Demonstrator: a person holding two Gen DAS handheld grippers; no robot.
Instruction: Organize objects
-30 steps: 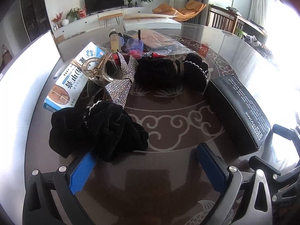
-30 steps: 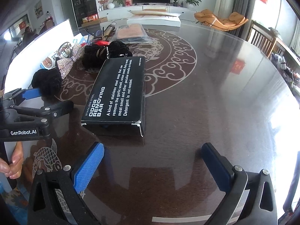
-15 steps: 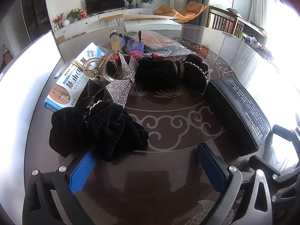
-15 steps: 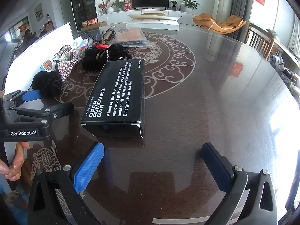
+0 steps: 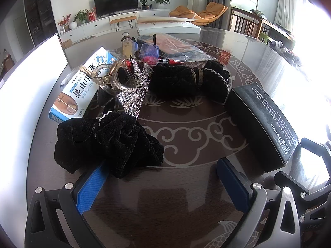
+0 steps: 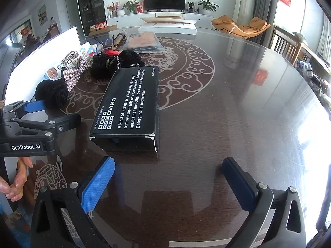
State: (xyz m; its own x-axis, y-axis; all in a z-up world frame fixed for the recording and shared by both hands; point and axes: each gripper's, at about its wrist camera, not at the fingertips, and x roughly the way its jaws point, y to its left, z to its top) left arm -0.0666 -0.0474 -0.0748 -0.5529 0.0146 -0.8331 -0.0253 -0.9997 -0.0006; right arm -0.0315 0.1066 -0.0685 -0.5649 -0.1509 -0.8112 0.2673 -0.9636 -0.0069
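The left gripper (image 5: 159,177) sits low over the dark glossy counter (image 6: 227,113) with its jaws spread wide and empty, the left blue pad just touching the near edge of a black velvet scrunchie (image 5: 107,142) that lies slightly left of the gap between them. That scrunchie looks like the likeliest thing to take first: soft, light and squashy, it should collapse under the pads rather than resist, so a deep bite across its bunched middle would probably hold better than a pinch on a loose fold, which could slip out. Just behind it lies a rhinestone bow (image 5: 134,95), stiffer and rough-surfaced, resting against a clear plastic hair claw (image 5: 109,76) that seems brittle and slick; beside those is a blue-and-white cream box (image 5: 82,86), light cardboard best gripped across its narrow sides. Farther back sits a second black velvet hair piece (image 5: 186,80) with a beaded trim. The right gripper (image 6: 167,184) hovers near the counter, jaws likewise wide and empty, facing the short end of the black odor removing bar box (image 6: 128,105), whose end flap looks a little sprung; it is rigid and probably heavier for its metal contents, so squeezing its long sides should serve.
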